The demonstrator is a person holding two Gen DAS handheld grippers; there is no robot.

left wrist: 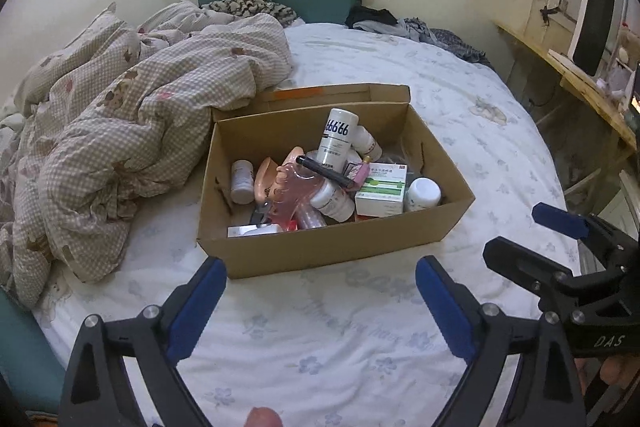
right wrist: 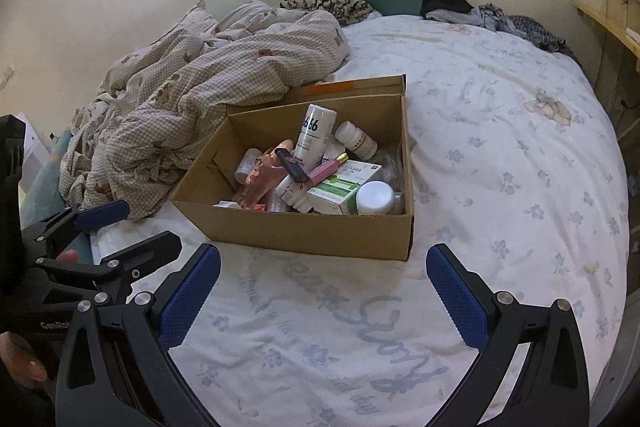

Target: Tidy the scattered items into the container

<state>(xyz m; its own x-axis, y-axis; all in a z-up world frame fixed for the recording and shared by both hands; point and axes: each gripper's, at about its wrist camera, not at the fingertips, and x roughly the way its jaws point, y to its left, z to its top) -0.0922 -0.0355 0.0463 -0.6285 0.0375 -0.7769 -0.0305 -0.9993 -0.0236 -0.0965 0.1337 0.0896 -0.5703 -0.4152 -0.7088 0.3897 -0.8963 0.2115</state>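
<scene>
A brown cardboard box (left wrist: 340,251) (right wrist: 320,233) sits on the bed with its lid tucked behind it. Inside lie several items: a tall white bottle (left wrist: 338,139) (right wrist: 314,135), a green-and-white medicine carton (left wrist: 380,193) (right wrist: 340,189), a white-capped jar (left wrist: 423,193) (right wrist: 375,198), a black pen (left wrist: 326,171), a pink tube (right wrist: 326,169) and small pill bottles. My left gripper (left wrist: 320,281) hovers open just in front of the box with nothing between its fingers. My right gripper (right wrist: 322,267) is open and empty too, near the box's front right corner; it also shows at the right of the left wrist view (left wrist: 524,231).
A crumpled checked quilt (left wrist: 132,115) (right wrist: 208,83) piles up left of the box, touching its left side. Clothes (left wrist: 400,23) lie at the bed's far end by a teal headboard (left wrist: 316,1). A wooden shelf (left wrist: 580,75) runs along the right wall. White flowered sheet (right wrist: 500,155) surrounds the box.
</scene>
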